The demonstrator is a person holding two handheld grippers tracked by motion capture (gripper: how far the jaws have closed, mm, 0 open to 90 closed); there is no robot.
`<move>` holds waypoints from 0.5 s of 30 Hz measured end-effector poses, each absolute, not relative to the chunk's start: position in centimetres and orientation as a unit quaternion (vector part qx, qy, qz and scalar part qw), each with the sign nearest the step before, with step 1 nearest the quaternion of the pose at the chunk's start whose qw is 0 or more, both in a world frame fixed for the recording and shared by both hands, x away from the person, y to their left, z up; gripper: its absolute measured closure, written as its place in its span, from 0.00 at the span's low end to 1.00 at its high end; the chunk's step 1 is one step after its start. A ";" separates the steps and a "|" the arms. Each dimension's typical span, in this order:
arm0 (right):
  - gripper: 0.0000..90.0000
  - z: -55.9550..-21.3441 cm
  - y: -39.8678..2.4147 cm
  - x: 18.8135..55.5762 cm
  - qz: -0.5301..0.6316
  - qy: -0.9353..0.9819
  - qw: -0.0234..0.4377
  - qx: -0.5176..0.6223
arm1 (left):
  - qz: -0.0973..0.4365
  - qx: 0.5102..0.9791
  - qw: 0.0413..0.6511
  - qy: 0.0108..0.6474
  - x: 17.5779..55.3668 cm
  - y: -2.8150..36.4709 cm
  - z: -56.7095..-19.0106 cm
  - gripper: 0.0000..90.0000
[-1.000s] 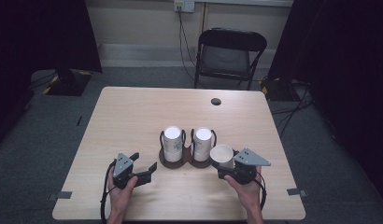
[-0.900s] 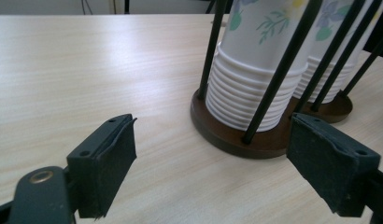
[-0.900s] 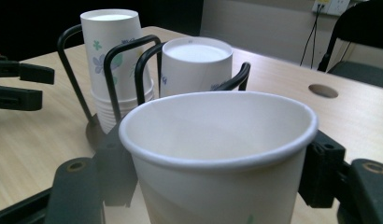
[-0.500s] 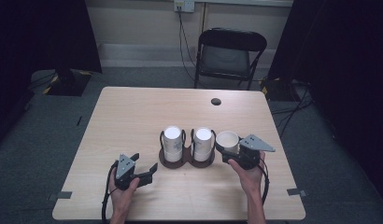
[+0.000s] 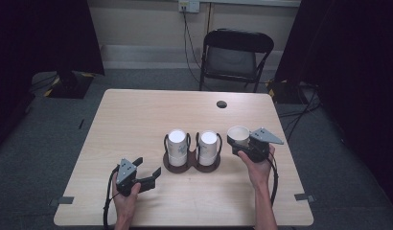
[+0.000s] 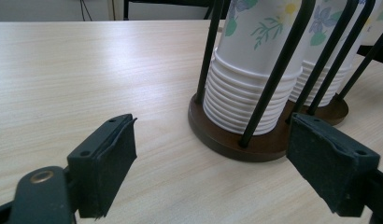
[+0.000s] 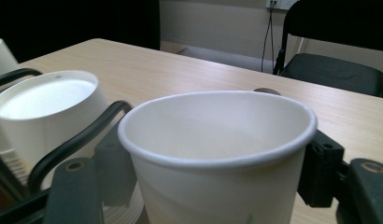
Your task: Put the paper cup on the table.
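Observation:
A dark wooden cup holder (image 5: pixel 192 165) with black wire loops stands mid-table and carries two stacks of floral paper cups, the left stack (image 5: pixel 177 146) and the right stack (image 5: pixel 208 144). My right gripper (image 5: pixel 238 143) is shut on a single white paper cup (image 5: pixel 238 136), held upright just right of the right stack; in the right gripper view that cup (image 7: pixel 217 154) sits between the pads (image 7: pixel 320 168). My left gripper (image 5: pixel 146 168) rests open on the table left of the holder; in the left gripper view its pads (image 6: pixel 110 161) stand apart before the holder's base (image 6: pixel 227 140).
A pale wooden table (image 5: pixel 137 120) with a small round cable hole (image 5: pixel 222 104) near its far edge. A black folding chair (image 5: pixel 235 60) stands behind the table. Black curtains hang at both sides.
My right gripper has carried the single cup away from me and up a little, along the right side of the holder. The left gripper has stayed where it was.

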State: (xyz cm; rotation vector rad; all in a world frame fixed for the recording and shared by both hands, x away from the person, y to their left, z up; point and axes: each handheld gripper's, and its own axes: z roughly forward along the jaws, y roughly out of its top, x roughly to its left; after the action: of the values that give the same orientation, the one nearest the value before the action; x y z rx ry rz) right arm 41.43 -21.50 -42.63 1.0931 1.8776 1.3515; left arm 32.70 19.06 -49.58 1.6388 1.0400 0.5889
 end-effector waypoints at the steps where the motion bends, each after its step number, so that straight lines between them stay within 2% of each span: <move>1: 0.31 -42.6 -21.5 41.7 0.506 0.702 0.288 0.410 | 0.247 0.685 0.529 0.436 32.7 19.1 -49.6 0.18; 15: 0.31 -44.5 -22.1 45.4 0.489 0.695 0.286 0.442 | 0.254 0.679 0.535 0.433 32.5 19.1 -49.6 0.18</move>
State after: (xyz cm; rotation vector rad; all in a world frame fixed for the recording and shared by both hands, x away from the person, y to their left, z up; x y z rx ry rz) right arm 45.37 -22.15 -44.45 1.1811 1.8579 1.3081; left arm 32.49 19.07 -49.60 1.6185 1.0326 0.6044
